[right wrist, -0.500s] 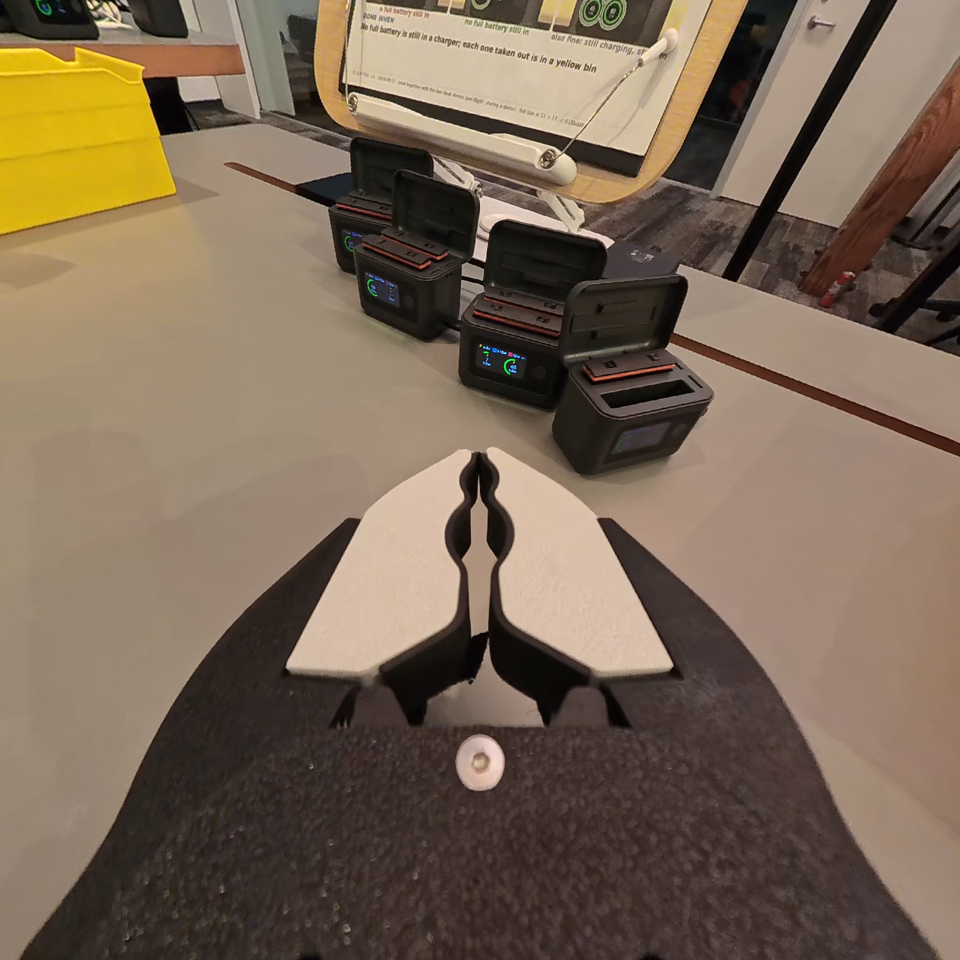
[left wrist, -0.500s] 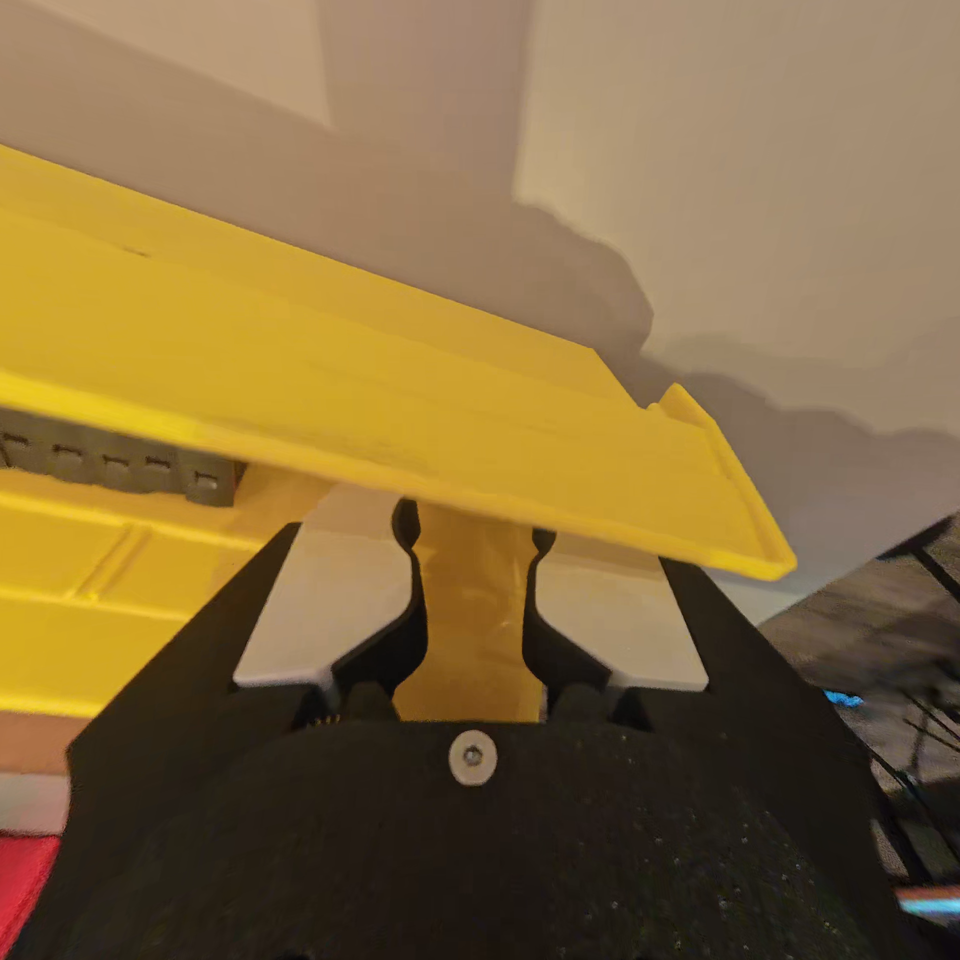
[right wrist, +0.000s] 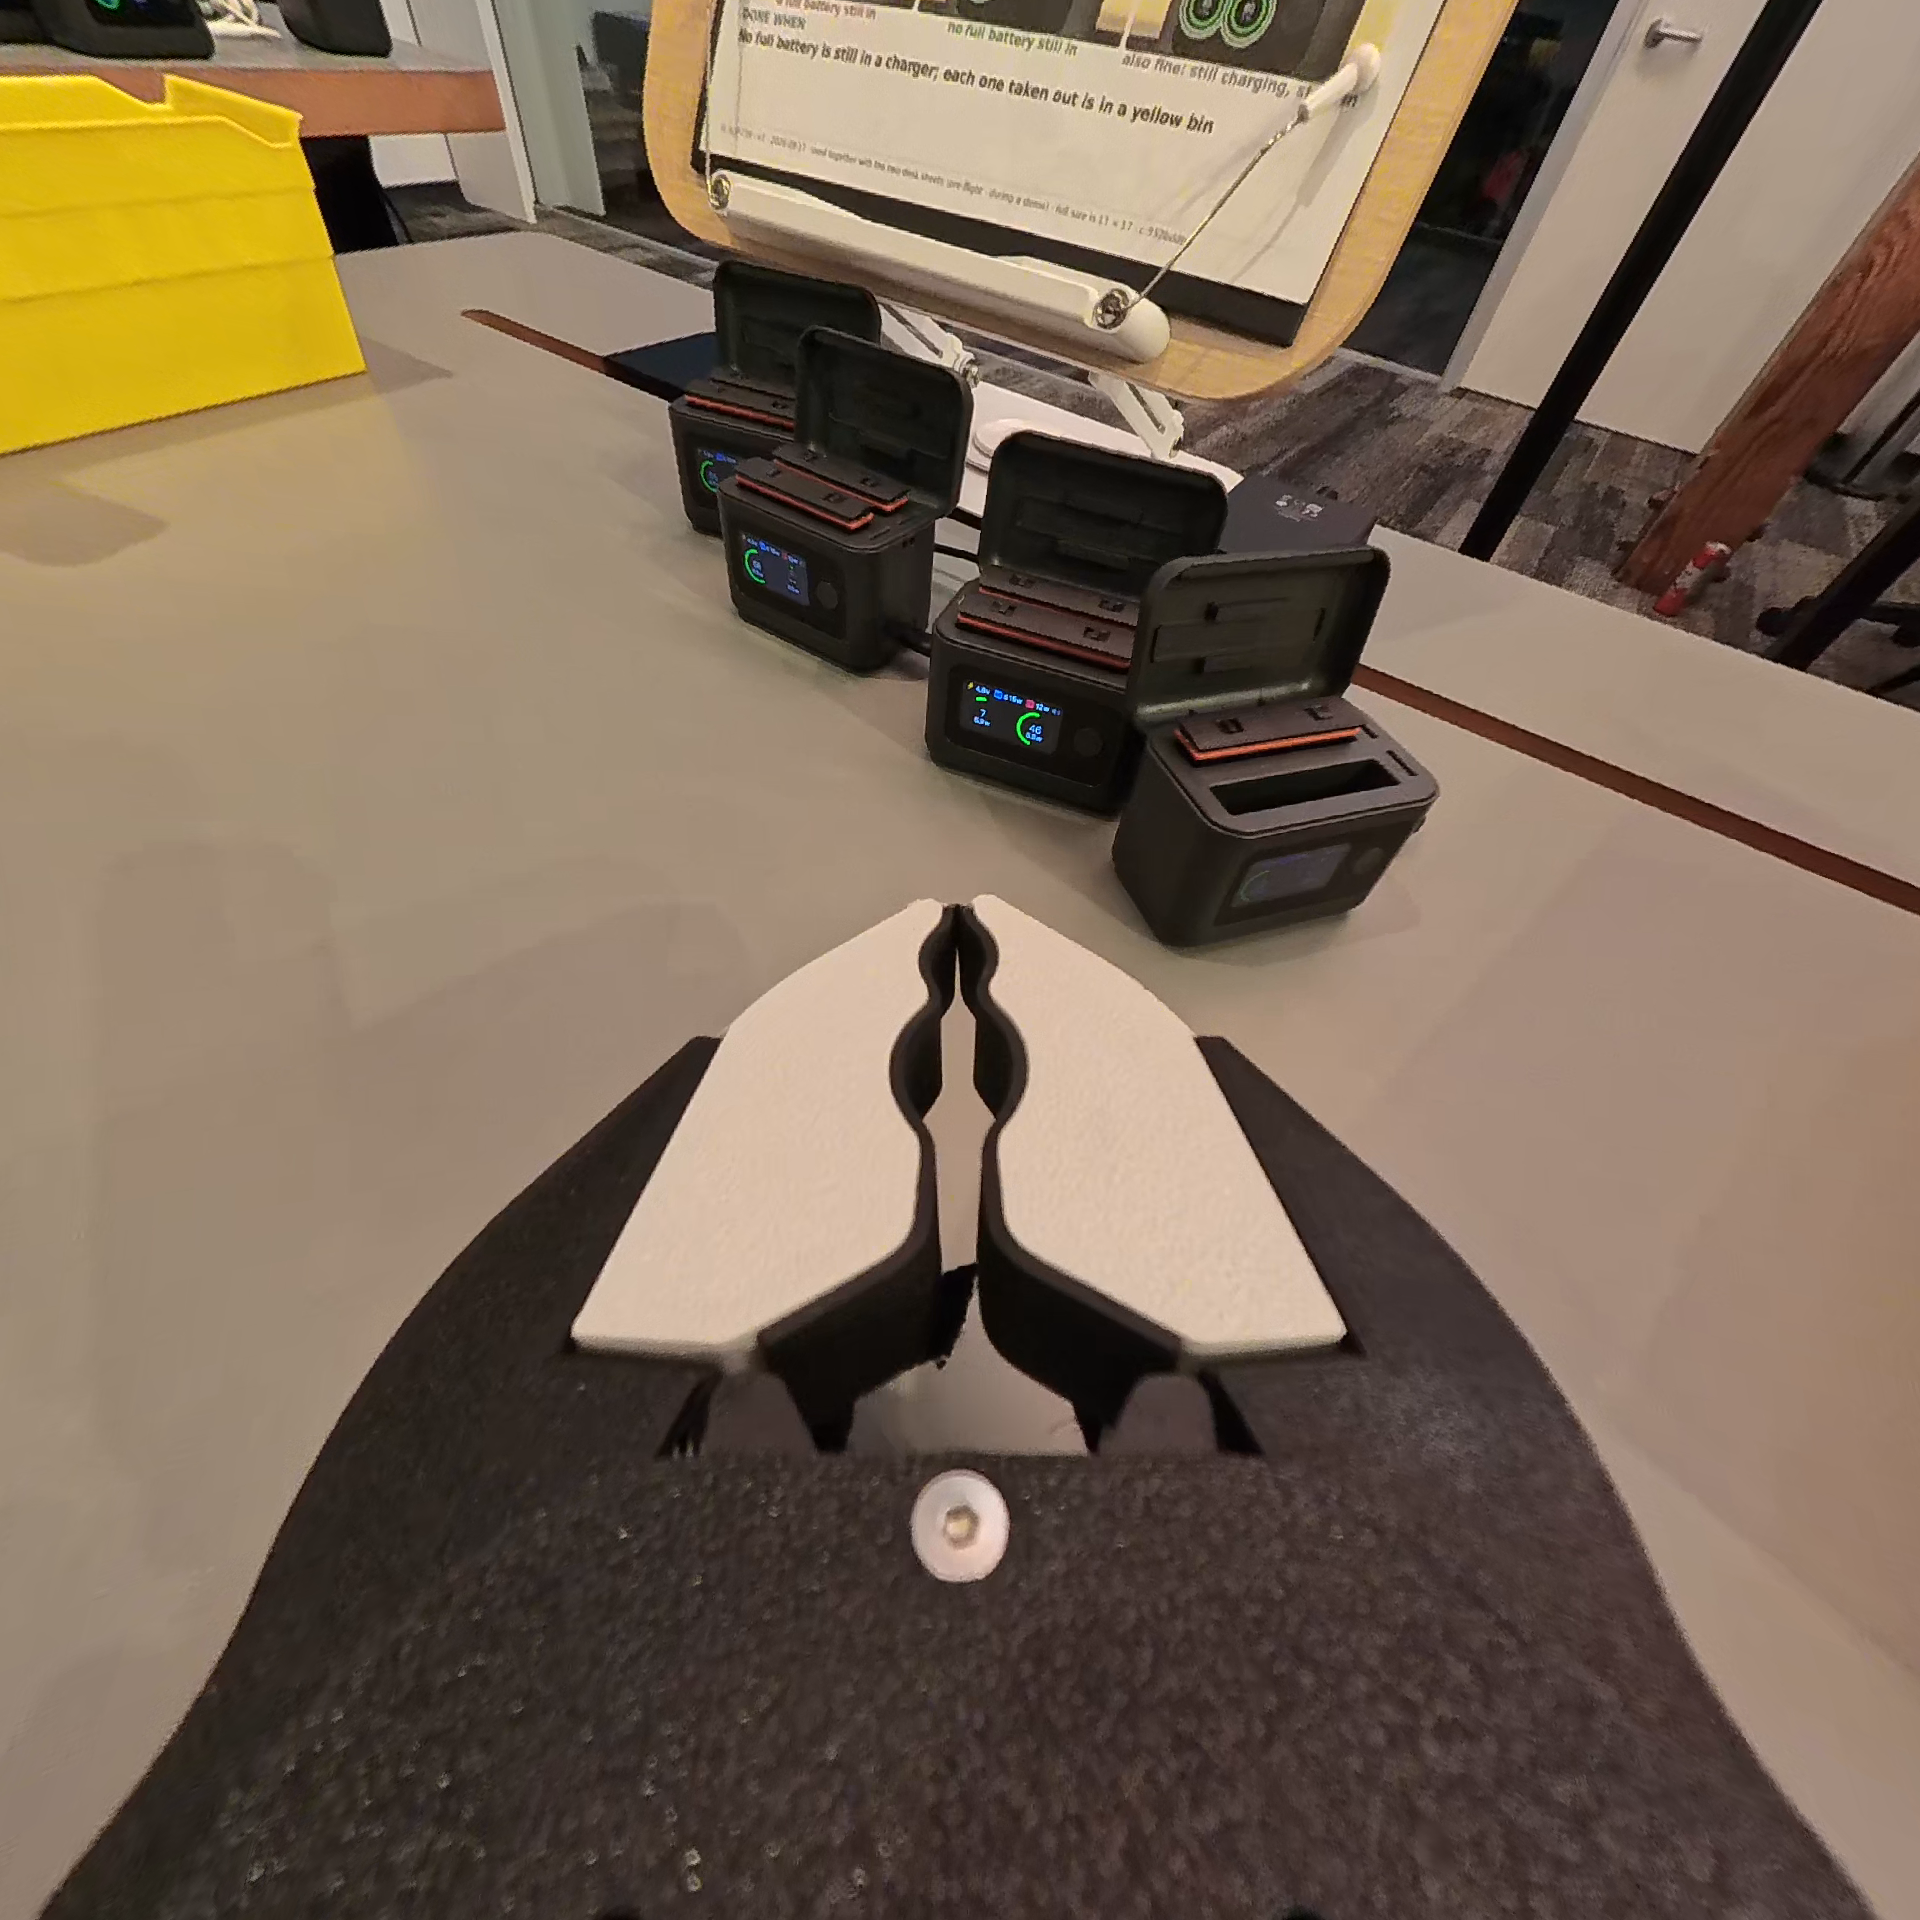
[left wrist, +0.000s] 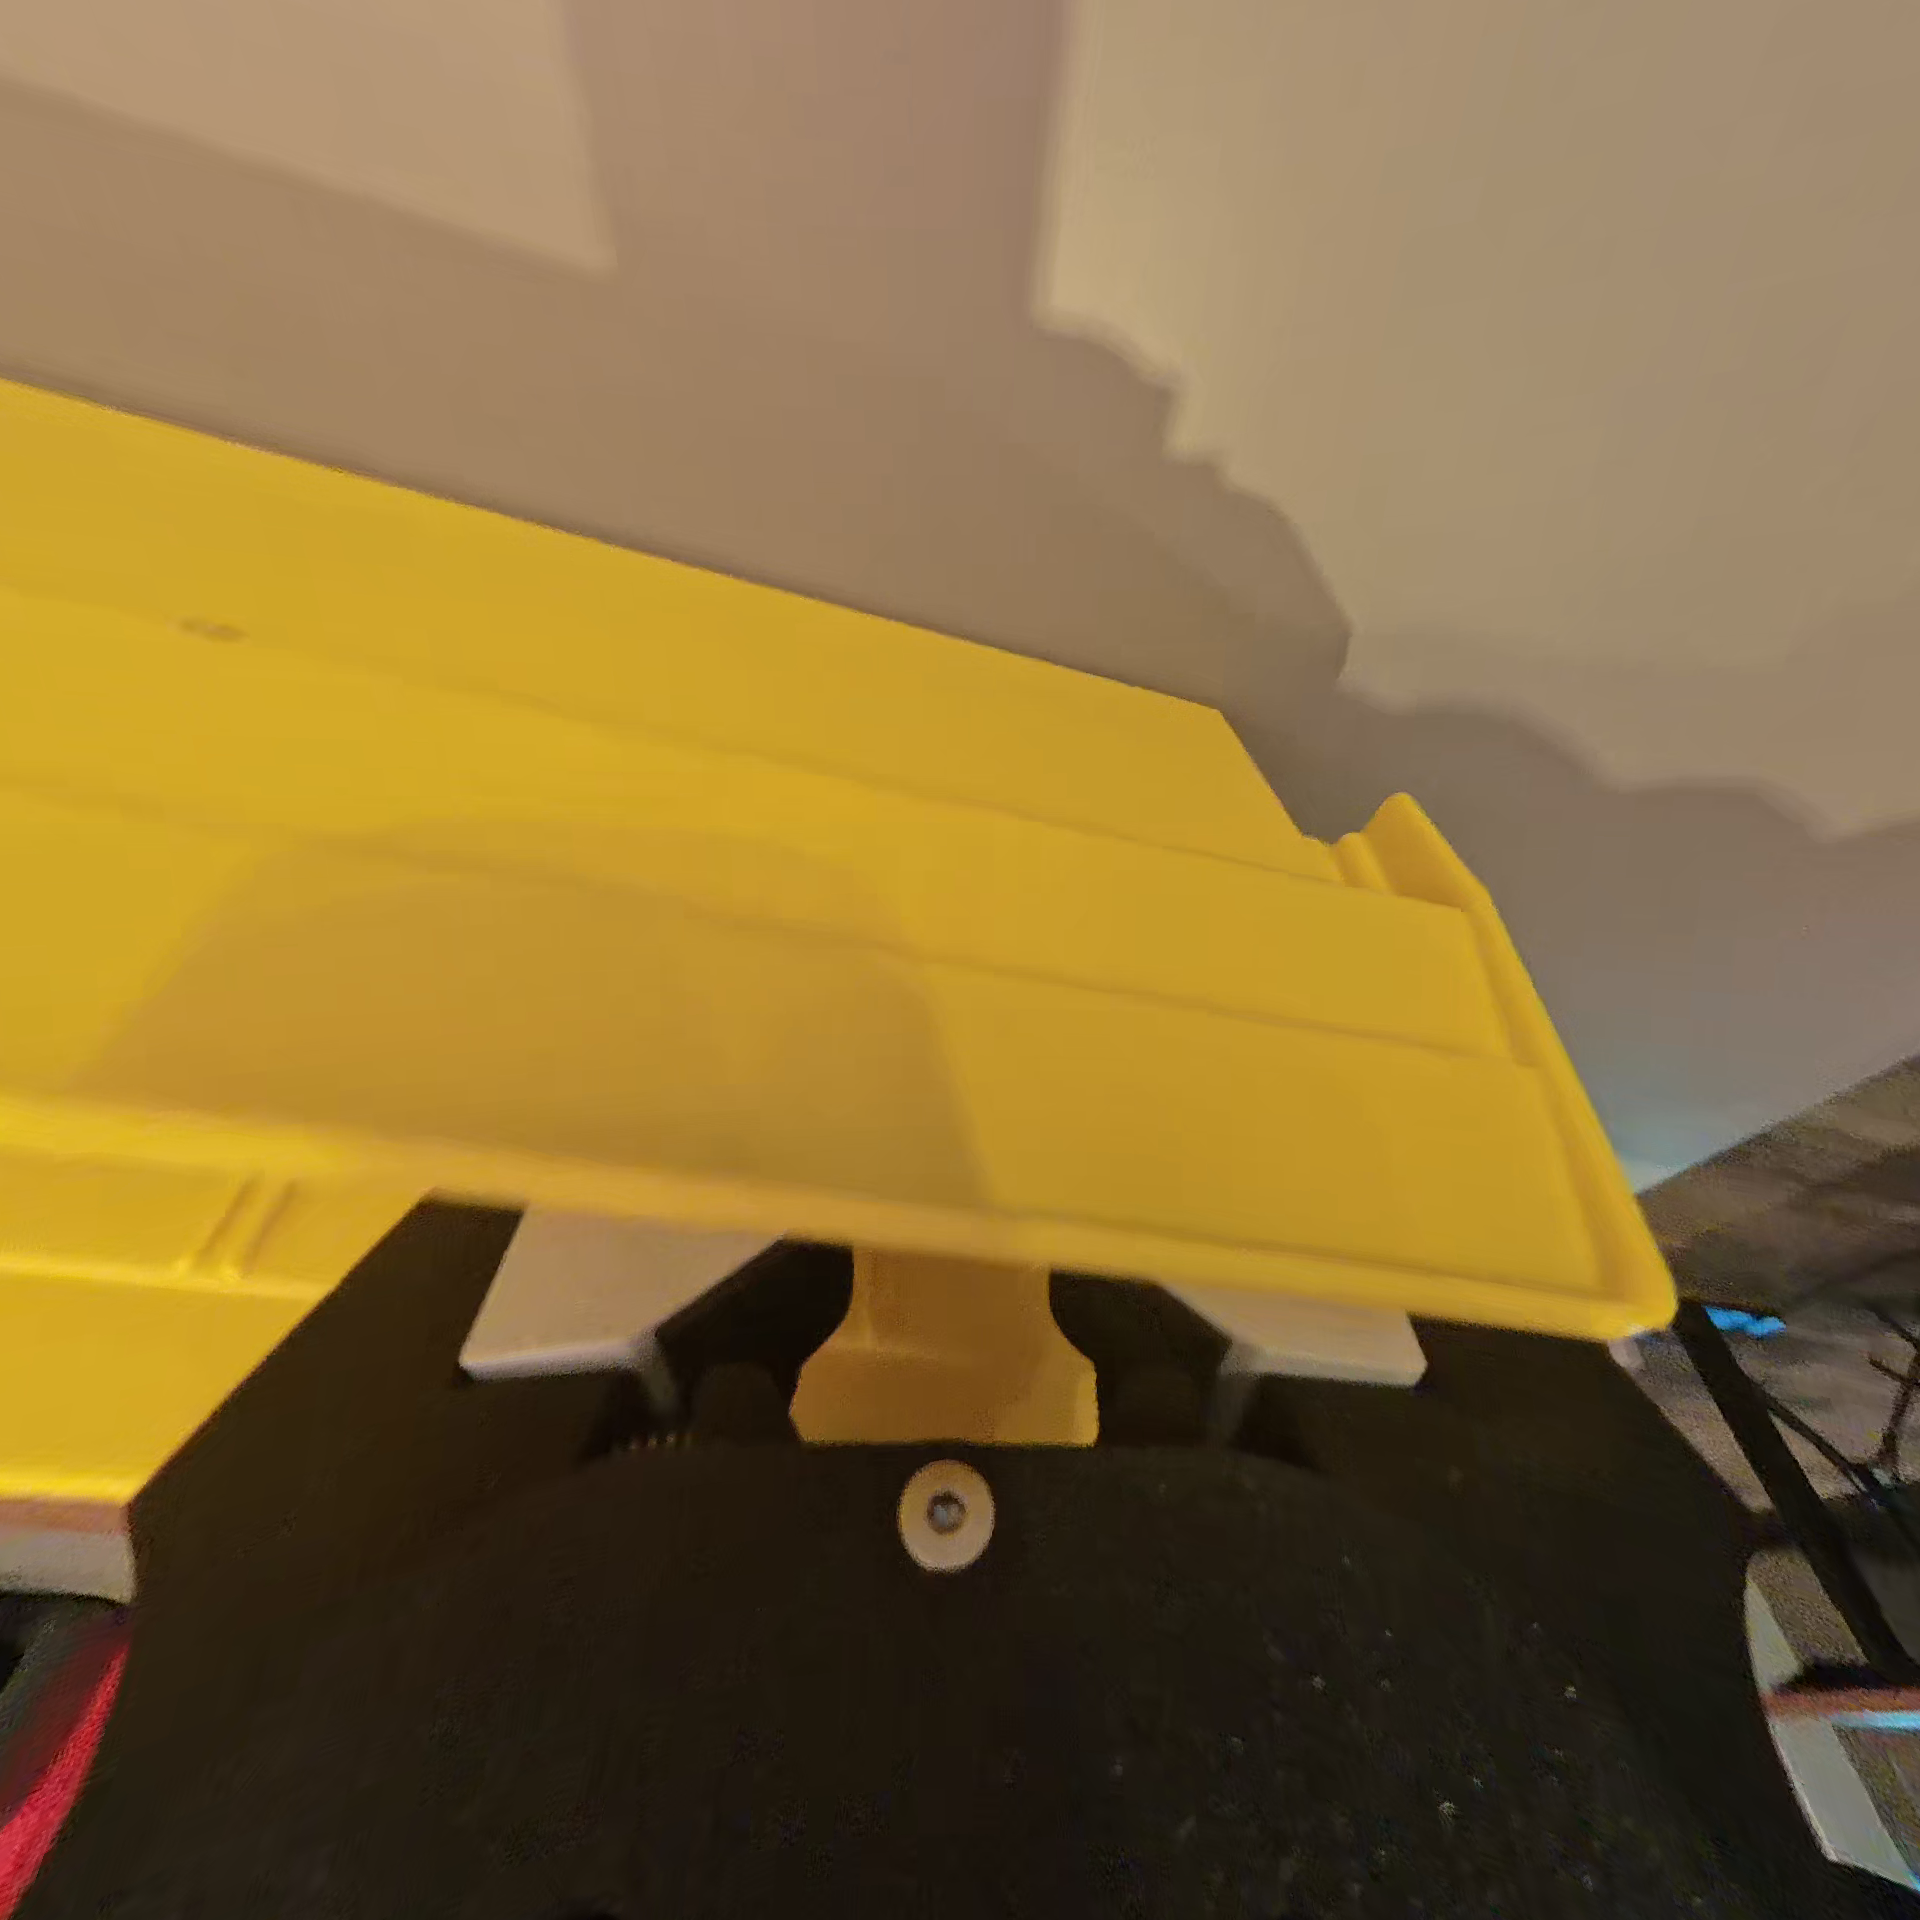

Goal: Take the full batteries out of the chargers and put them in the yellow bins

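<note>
Left tool [left wrist: 943, 1278] spread beneath yellow bin [left wrist: 727, 997], right tool [right wrist: 958, 914] pressed together, chargers [right wrist: 1039, 675] ahead.

Left wrist cam is sitting super close to a yellow bin [left wrist: 727, 935], looking forward and upward from under its rim, so the bin is filling most of the frame with plain wall [left wrist: 1455, 312] behind it. Right wrist cam is hovering low over the grey table [right wrist: 312, 831], looking forward and slightly down along its fingers toward a row of four chargers [right wrist: 1023, 686] a little way off, with an instruction board [right wrist: 1039, 156] behind them. Both views are catching yellow bins [right wrist: 156, 260], though whether it's the same bin, can't tell.
</note>
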Motion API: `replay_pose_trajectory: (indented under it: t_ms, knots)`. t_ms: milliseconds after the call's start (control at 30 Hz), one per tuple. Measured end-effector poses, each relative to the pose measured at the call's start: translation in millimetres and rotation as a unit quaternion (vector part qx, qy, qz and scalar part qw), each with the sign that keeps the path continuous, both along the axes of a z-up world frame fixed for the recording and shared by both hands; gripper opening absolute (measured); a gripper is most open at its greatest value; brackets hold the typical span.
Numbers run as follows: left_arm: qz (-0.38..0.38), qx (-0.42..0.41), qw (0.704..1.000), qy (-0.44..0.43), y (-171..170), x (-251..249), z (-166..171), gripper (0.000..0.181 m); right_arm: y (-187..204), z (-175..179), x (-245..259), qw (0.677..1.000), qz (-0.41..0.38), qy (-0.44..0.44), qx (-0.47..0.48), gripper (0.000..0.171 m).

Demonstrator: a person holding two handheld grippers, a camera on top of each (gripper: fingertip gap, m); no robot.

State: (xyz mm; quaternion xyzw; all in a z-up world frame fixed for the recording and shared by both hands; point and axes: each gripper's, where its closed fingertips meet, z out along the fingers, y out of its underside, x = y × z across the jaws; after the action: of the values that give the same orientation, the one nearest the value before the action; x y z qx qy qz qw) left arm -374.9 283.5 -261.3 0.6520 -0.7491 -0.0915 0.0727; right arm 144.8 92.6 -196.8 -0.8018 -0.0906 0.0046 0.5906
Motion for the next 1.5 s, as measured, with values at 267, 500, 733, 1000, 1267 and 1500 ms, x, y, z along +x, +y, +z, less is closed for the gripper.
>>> replay_pose_trajectory:
  t_ms: [267,500,733,1000,1267,1500]
  knots:
    - [0.004,0.153,0.979,-0.138,24,10,74,0.043,0,7,-11,1.000,0.018,-0.004,0.011,0.000]
    - [-0.097,0.321,0.882,-0.332,0,109,163,0.042,0,33,-73,0.991,0.129,0.025,0.005,0.012]
    - [-0.201,0.316,0.785,-0.493,-84,250,164,0.042,15,72,-174,0.939,0.286,0.189,-0.009,0.044]
    - [-0.286,0.281,0.730,-0.553,-158,332,137,0.042,29,65,-198,0.868,0.360,0.329,-0.092,0.027]
    - [-0.237,0.229,0.679,-0.656,-173,357,139,0.051,14,67,-163,0.886,0.372,0.275,-0.031,0.010]
    - [-0.054,-0.125,0.628,-0.766,-200,362,162,0.053,-19,86,-148,0.897,0.408,0.110,0.130,0.010]
